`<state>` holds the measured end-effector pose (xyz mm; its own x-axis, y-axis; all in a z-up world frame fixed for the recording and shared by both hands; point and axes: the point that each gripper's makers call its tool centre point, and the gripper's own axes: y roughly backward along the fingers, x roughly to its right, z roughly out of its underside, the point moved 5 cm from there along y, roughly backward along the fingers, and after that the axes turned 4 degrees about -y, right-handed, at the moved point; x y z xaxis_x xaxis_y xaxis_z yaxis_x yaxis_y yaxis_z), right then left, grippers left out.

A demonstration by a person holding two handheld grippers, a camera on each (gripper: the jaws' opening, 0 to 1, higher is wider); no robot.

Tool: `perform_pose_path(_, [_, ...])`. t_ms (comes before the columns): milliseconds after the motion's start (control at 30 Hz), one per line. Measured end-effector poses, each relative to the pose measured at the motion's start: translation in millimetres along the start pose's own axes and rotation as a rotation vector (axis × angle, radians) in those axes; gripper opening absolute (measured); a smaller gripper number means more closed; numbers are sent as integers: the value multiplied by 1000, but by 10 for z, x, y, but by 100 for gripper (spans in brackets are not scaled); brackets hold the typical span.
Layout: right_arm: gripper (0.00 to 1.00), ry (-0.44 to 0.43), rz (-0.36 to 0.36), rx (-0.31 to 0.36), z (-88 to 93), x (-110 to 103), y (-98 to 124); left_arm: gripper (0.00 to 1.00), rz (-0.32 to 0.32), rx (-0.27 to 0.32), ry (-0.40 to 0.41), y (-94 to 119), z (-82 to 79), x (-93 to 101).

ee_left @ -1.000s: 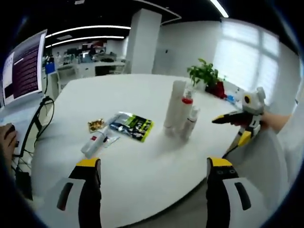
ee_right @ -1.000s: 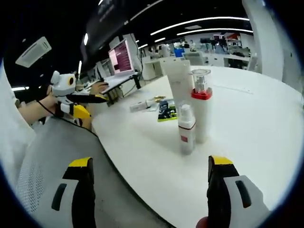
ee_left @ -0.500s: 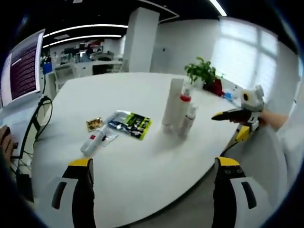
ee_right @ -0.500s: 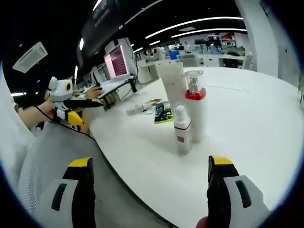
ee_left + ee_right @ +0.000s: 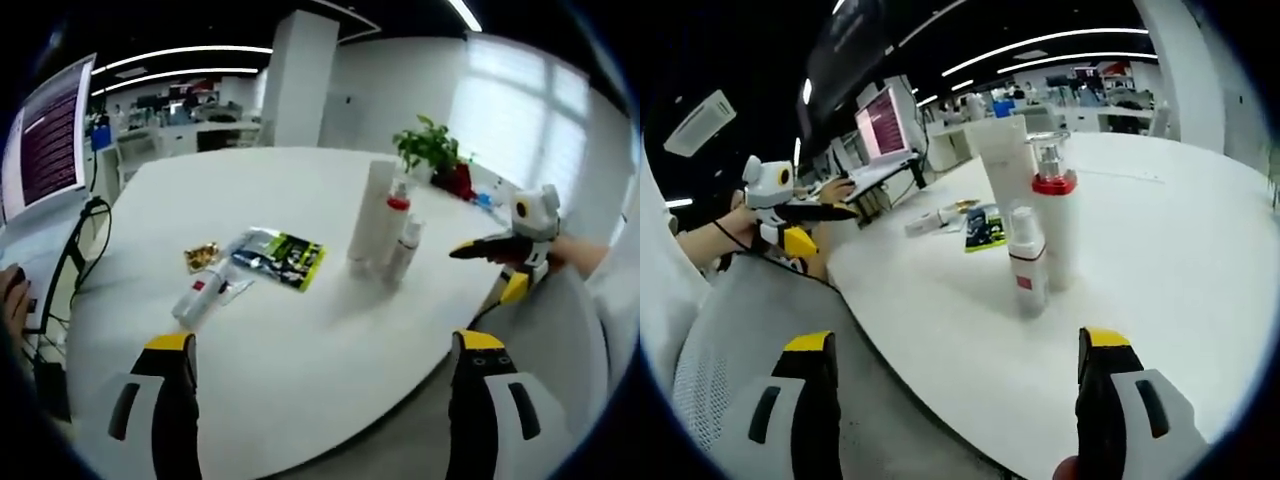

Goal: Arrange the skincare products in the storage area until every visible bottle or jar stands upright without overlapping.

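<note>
Three products stand upright in a tight group on the white table [image 5: 300, 340]: a tall white tube [image 5: 368, 215], a pump bottle with a red collar [image 5: 395, 228] and a small white bottle [image 5: 405, 252]. The right gripper view has them closer: tube [image 5: 1005, 175], pump bottle [image 5: 1052, 230], small bottle [image 5: 1027, 278]. A white tube with a red label [image 5: 200, 295] lies flat on the left, also visible as the lying tube [image 5: 930, 218]. My left gripper [image 5: 324, 341] is open over the table's near edge. My right gripper [image 5: 955, 340] is open and held off the table's edge.
A green and black sachet [image 5: 280, 260] and a gold wrapper [image 5: 202, 257] lie beside the flat tube. A potted plant [image 5: 432, 150] stands at the far edge. A monitor [image 5: 45, 140] sits left. A person's sleeve [image 5: 730, 330] fills the lower left.
My left gripper's jaws spread slightly wider after the earliest frame. Both views drifted a little with the hands. The products have not moved.
</note>
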<state>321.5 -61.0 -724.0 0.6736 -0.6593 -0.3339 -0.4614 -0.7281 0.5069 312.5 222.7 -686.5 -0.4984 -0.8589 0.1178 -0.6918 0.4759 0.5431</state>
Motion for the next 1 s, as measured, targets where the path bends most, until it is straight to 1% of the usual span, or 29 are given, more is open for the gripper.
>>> perform_pose_path(167, [99, 4, 0, -15, 31, 15, -36, 98, -6, -11, -9, -18, -9, -42])
perform_pose_path(233, [99, 7, -1, -18, 22, 5, -36, 97, -8, -19, -9, -32, -1, -88])
perform_pose_path(367, [99, 4, -4, -24, 38, 14, -53, 96, -19, -23, -12, -63, -26, -131])
perform_pose_path(567, [99, 0, -1, -32, 40, 13, -64, 95, -33, -44, -29, -136, -39, -300])
perform_pose_path(733, [99, 1, -4, -45, 63, 11, -77, 95, -50, -100, -78, -257, -6, -423])
perform_pose_path(1000, [99, 1, -2, -64, 86, 13, -89, 94, -48, -153, -115, -445, -22, -594])
